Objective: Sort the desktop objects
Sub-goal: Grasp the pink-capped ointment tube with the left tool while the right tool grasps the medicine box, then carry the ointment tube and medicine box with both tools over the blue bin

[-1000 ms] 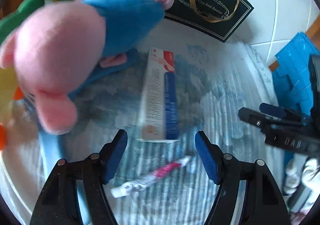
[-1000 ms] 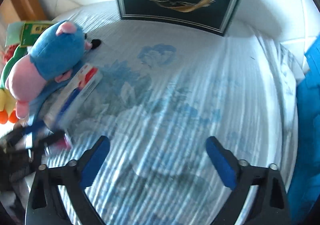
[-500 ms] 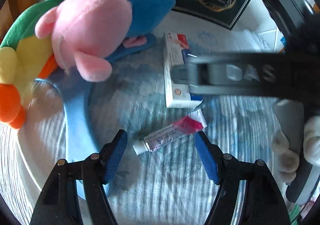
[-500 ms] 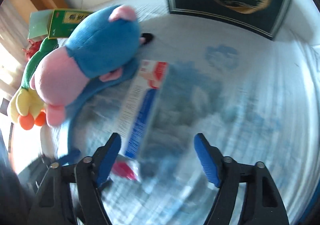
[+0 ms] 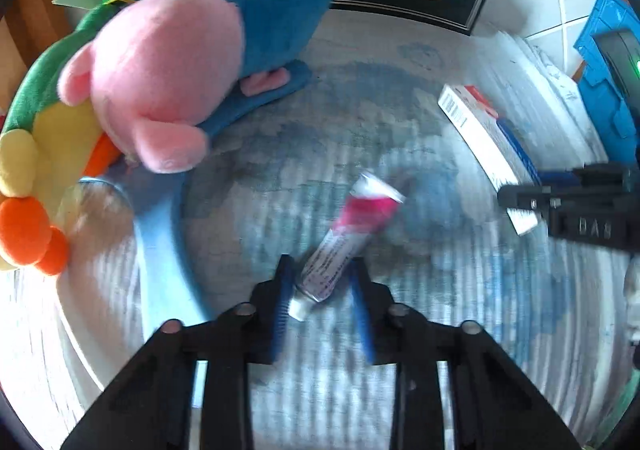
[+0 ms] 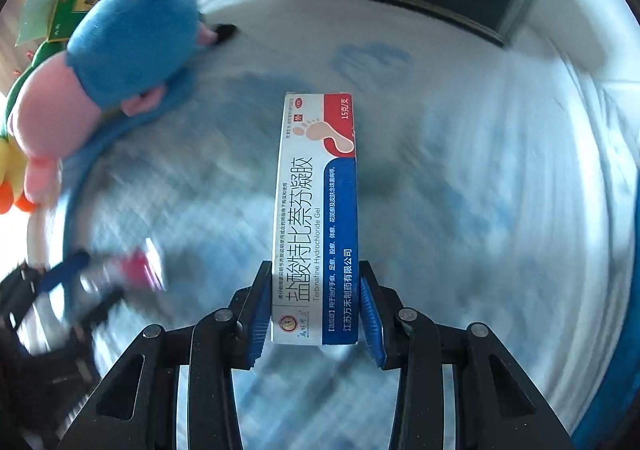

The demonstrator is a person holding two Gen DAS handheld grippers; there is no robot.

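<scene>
Sorting has barely begun: our right tool (image 6: 316, 306) clamps the gel box (image 6: 316, 210), our left tool (image 5: 322, 302) is closing round the tube (image 5: 344, 246), plush toys (image 5: 168, 62) remain on the bench (image 5: 500, 330).

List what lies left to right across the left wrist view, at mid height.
Orange-footed green plush → pink-and-blue plush → pink ointment tube, its cap end between the closing left gripper fingers → white-and-blue medicine box → right gripper, shut on that box.
</scene>
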